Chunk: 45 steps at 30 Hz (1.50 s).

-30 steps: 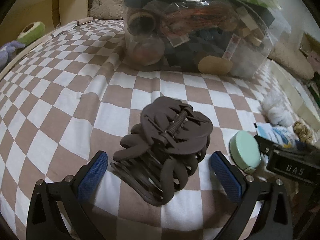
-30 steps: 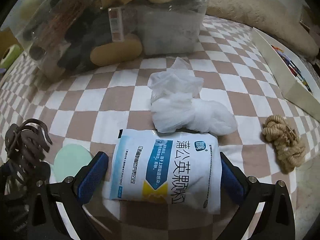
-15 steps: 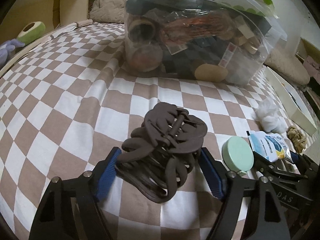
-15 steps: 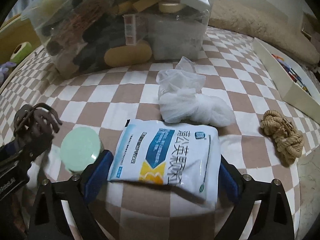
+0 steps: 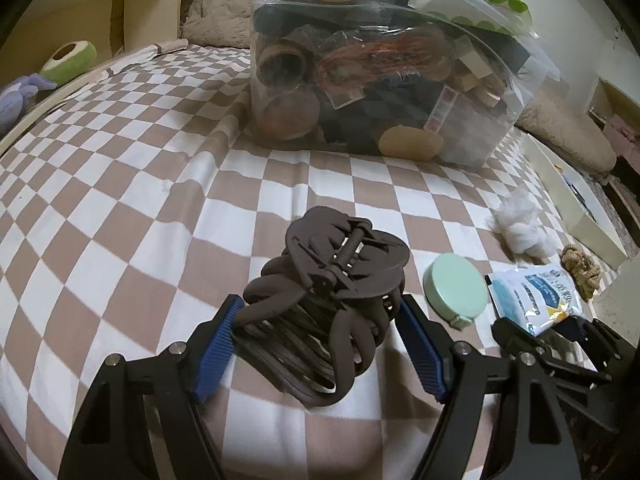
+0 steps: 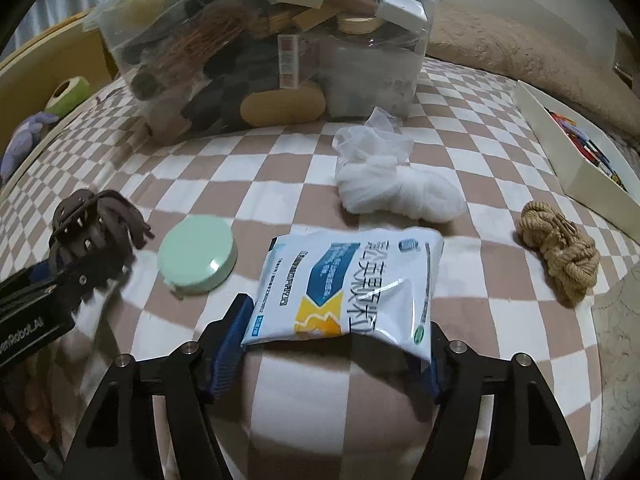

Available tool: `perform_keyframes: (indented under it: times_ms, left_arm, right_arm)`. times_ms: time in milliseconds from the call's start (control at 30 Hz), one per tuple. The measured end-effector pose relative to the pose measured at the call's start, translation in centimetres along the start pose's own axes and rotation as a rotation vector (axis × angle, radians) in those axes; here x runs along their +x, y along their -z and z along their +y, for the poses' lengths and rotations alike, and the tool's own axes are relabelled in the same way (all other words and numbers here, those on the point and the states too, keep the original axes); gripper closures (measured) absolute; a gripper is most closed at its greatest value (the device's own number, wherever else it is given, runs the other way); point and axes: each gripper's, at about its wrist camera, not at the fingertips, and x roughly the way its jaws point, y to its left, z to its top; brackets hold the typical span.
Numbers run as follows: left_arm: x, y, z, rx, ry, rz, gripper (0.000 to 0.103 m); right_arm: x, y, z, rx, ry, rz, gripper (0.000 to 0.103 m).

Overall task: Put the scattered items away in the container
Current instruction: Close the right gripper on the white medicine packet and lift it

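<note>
A brown hair claw clip (image 5: 336,276) lies on the checked bedsheet, and my left gripper (image 5: 320,302) is shut on it, blue pads pressed against both its sides. In the right wrist view a white and blue sachet (image 6: 348,280) sits between the fingers of my right gripper (image 6: 340,320). Its jaws are closing, the pads touch the sachet's edges and its near end buckles up. The clear plastic container (image 5: 380,80), packed with items, stands behind. A mint round case (image 6: 196,254), a white gauzy wad (image 6: 392,188) and a tan rope bundle (image 6: 560,248) lie loose.
A white open box (image 6: 568,160) with coloured things lies at the right bed edge. A green plush (image 5: 68,62) and a purple toy (image 5: 20,96) sit at the far left by a wooden shelf. A beige fluffy pillow (image 6: 520,44) lies behind the container.
Both grippers closed from wide open: the left onto the claw clip, the right onto the sachet. The right gripper pulled back a little and rolled slightly.
</note>
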Motion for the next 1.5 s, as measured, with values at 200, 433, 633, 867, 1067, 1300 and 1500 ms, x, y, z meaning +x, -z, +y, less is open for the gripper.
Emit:
perform_keyframes:
  times_ms: [200, 433, 633, 867, 1067, 1300, 1500]
  left_arm:
    - [-1.0, 0.8, 0.0, -0.033, -0.033, 0.003, 0.026]
    - [-1.7, 1.4, -0.3, -0.045, -0.027, 0.011, 0.026]
    - [-2.4, 1.0, 0.1, -0.078, -0.013, 0.011, 0.026]
    - [-4.2, 0.0, -0.3, -0.072, 0.027, -0.022, 0.026]
    - [-5.1, -0.6, -0.7, -0.074, 0.067, -0.034, 0.026]
    - [-6.4, -1.1, -0.8, -0.080, 0.104, -0.062, 0.026]
    - [-6.5, -1.0, -1.1, -0.074, 0.114, -0.060, 0.026]
  right_arm:
    - [-1.4, 0.8, -0.8, 0.007, -0.080, -0.010, 0.066]
    - [-1.9, 1.2, -0.7, -0.029, -0.103, 0.023, 0.060]
    - [-3.7, 2.0, 0.4, -0.169, -0.083, -0.007, 0.006]
    - [-1.9, -0.9, -1.2, -0.242, -0.016, 0.015, 0.006]
    - [-0.3, -3.2, -2.0, -0.262, -0.052, 0.011, 0.006]
    - [2.4, -4.1, -0.6, -0.390, -0.047, 0.097, 0.006]
    - [2.9, -4.2, -0.5, -0.353, -0.087, 0.131, 0.021]
